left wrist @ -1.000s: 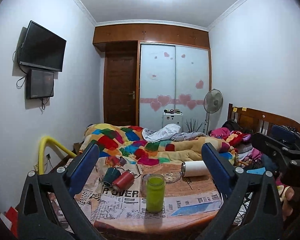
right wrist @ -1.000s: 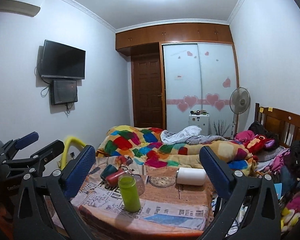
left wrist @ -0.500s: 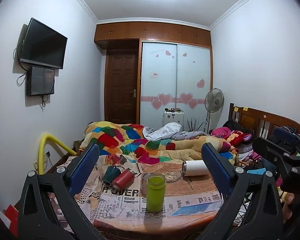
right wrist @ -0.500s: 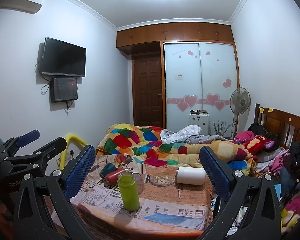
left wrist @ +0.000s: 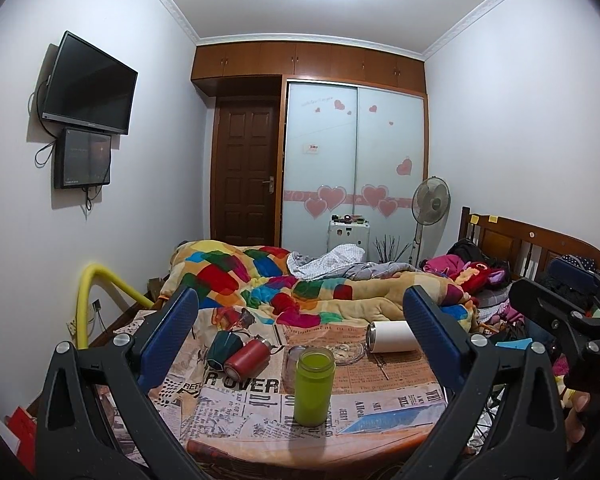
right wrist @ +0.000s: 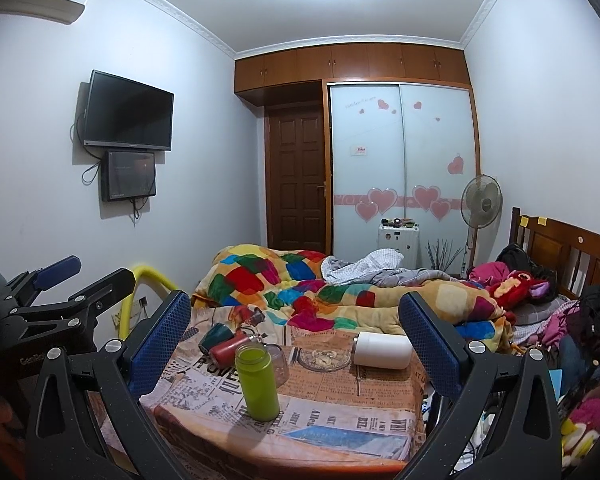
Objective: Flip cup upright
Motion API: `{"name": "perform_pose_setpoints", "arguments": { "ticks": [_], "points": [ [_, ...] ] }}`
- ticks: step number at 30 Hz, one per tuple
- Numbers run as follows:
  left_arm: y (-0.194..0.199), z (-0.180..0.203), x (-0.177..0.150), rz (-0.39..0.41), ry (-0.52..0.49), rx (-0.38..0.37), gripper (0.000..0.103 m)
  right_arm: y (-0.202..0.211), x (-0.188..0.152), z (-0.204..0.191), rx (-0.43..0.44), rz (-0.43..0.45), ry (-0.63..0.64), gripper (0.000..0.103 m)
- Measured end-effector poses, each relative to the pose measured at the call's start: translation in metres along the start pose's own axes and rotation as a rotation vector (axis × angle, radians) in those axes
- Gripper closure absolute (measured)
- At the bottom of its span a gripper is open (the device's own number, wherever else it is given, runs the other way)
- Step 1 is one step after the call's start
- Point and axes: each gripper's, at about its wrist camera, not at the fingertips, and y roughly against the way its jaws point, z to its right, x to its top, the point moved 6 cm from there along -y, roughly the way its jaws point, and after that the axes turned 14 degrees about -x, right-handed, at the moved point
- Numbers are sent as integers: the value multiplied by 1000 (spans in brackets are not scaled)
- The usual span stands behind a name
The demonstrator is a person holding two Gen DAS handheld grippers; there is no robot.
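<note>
I hold both grippers, left (left wrist: 300,332) and right (right wrist: 294,330), back from the desk (left wrist: 380,378), jaws wide and empty. The green cup (left wrist: 314,386) stands upright at six o'clock; the white cup (left wrist: 390,337) lies sideways at two o'clock, probably my target.

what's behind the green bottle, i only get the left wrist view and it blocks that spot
observer: A clear glass mug stands right behind the green bottle, its handle pointing right.
operator: is the right tool holding anything
observer: No. The right tool is open with nothing between its fingers. The white cup lies on its side ahead of it, untouched.
operator: and the dish, the bottle cuts it off for me
observer: The whole glass dish shows here. It sits between the mug and the white cup and holds a few small pale bits.
</note>
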Motion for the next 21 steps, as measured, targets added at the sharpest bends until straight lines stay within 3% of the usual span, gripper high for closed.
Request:
{"name": "perform_pose_setpoints", "arguments": {
  "ticks": [21],
  "points": [
    [-7,6,-5,0,11,-11,0,0,0,-1,0,-1,4,0]
  ]
}}
